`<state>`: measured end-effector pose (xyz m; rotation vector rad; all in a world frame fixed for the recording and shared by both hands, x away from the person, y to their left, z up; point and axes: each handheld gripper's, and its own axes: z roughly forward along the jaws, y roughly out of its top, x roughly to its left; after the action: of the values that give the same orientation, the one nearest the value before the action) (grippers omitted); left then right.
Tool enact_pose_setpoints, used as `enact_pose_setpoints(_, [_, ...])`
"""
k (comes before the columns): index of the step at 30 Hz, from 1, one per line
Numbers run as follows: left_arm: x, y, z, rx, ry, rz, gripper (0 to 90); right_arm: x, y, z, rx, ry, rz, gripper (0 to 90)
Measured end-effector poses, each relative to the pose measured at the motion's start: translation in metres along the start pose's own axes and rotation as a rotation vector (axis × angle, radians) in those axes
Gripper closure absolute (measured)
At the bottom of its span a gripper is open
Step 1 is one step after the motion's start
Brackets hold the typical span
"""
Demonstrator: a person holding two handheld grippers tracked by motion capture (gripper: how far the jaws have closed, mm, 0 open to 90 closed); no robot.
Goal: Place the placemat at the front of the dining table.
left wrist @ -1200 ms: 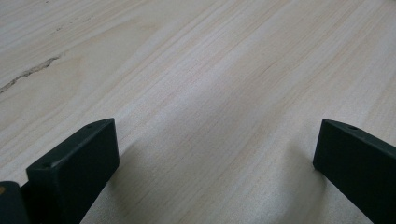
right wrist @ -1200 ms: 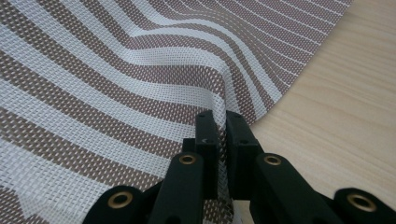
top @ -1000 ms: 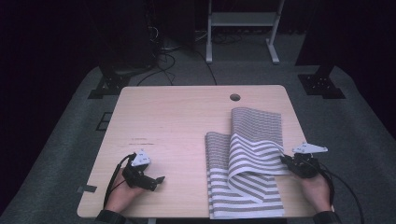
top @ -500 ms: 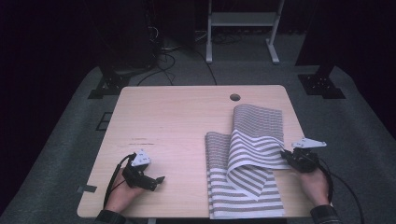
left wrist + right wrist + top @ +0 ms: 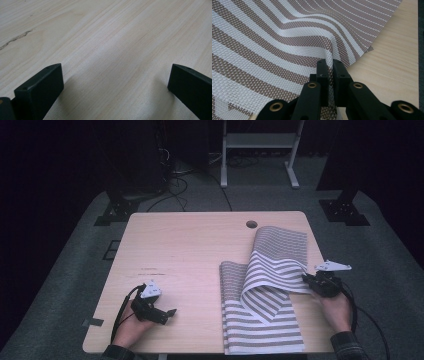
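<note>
A brown and white striped woven mat [image 5: 265, 295] lies on the right half of the wooden table [image 5: 190, 250], folded over on itself. My right gripper [image 5: 306, 279] is shut on the mat's right edge and holds that edge lifted off the table. In the right gripper view the jaws pinch the mesh fabric [image 5: 287, 42], which bulges upward from the right gripper [image 5: 330, 63]. My left gripper [image 5: 171, 312] rests near the table's front left, held by a hand. In the left gripper view its jaws stand wide apart over bare wood [image 5: 112, 50], and the left gripper [image 5: 115, 77] holds nothing.
A round cable hole [image 5: 251, 224] sits near the table's far edge. A piece of tape [image 5: 93, 322] sticks to the front left corner. Beyond the table are black stands [image 5: 117, 210], a white frame [image 5: 255, 145] and cables on grey carpet.
My right gripper has pulled the mat's edge to the right and slightly up, so the folded flap has slid rightward. The left gripper has stayed still.
</note>
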<state>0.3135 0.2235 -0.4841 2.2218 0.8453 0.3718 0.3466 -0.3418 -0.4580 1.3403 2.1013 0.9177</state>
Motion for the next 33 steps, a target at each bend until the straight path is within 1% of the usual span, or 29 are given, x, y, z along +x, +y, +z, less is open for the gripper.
enact_pose_setpoints(6, [0.0, 0.0, 0.0, 0.0, 0.0, 0.0, 0.0, -0.005, 0.004, 0.006, -0.016, -0.007, 0.019, 84.6])
enact_pose_setpoints(7, [0.0, 0.0, 0.0, 0.0, 0.0, 0.0, 0.0, -0.006, 0.005, 0.008, -0.008, -0.005, 0.02, 84.6])
enact_pose_setpoints(13, [0.0, 0.0, 0.0, -0.001, 0.001, -0.001, 0.0, -0.008, 0.014, 0.017, -0.02, -0.02, 0.007, 84.5])
enact_pose_setpoints(15, [0.0, 0.0, 0.0, -0.001, 0.001, -0.001, 0.0, -0.008, 0.014, 0.02, -0.02, -0.017, 0.009, 84.6])
enact_pose_setpoints(16, [0.0, 0.0, 0.0, 0.0, 0.001, -0.001, 0.0, -0.009, 0.016, 0.024, -0.005, -0.016, 0.001, 84.2])
enact_pose_setpoints(17, [0.0, 0.0, 0.0, 0.0, 0.0, 0.0, 0.0, -0.009, 0.016, 0.025, -0.006, -0.018, -0.001, 83.6])
enact_pose_setpoints(18, [0.0, 0.0, 0.0, 0.0, 0.0, -0.001, 0.0, -0.009, 0.017, 0.025, -0.007, -0.012, 0.005, 81.1])
enact_pose_setpoints(19, [0.0, 0.0, 0.0, 0.0, 0.001, 0.0, 0.0, -0.008, 0.017, 0.025, -0.008, -0.001, 0.008, 75.6])
enact_pose_setpoints(20, [0.0, 0.0, 0.0, 0.0, 0.001, 0.0, 0.0, -0.008, 0.017, 0.025, -0.008, -0.001, 0.008, 75.6])
enact_pose_setpoints(21, [0.0, 0.0, 0.0, 0.0, 0.0, -0.001, 0.0, -0.008, 0.017, 0.02, -0.034, 0.0, 0.019, 71.2])
enact_pose_setpoints(23, [0.0, 0.0, 0.0, 0.0, 0.001, 0.0, 0.0, -0.009, 0.018, 0.015, -0.055, 0.012, 0.04, 66.5])
enact_pose_setpoints(27, [0.0, 0.0, 0.0, 0.0, 0.001, 0.0, 0.0, -0.01, 0.018, 0.007, -0.047, 0.053, 0.077, 57.3])
enact_pose_setpoints(30, [0.0, 0.0, 0.0, -0.001, 0.001, -0.001, 0.0, -0.008, 0.015, 0.003, -0.039, 0.062, 0.079, 55.7])
enact_pose_setpoints(31, [0.0, 0.0, 0.0, 0.0, 0.001, 0.0, 0.0, -0.004, 0.013, -0.002, -0.033, 0.068, 0.071, 54.8])
enact_pose_setpoints(33, [0.0, 0.0, 0.0, 0.0, 0.001, 0.0, 0.0, 0.0, 0.01, -0.008, -0.036, 0.072, 0.064, 54.8])
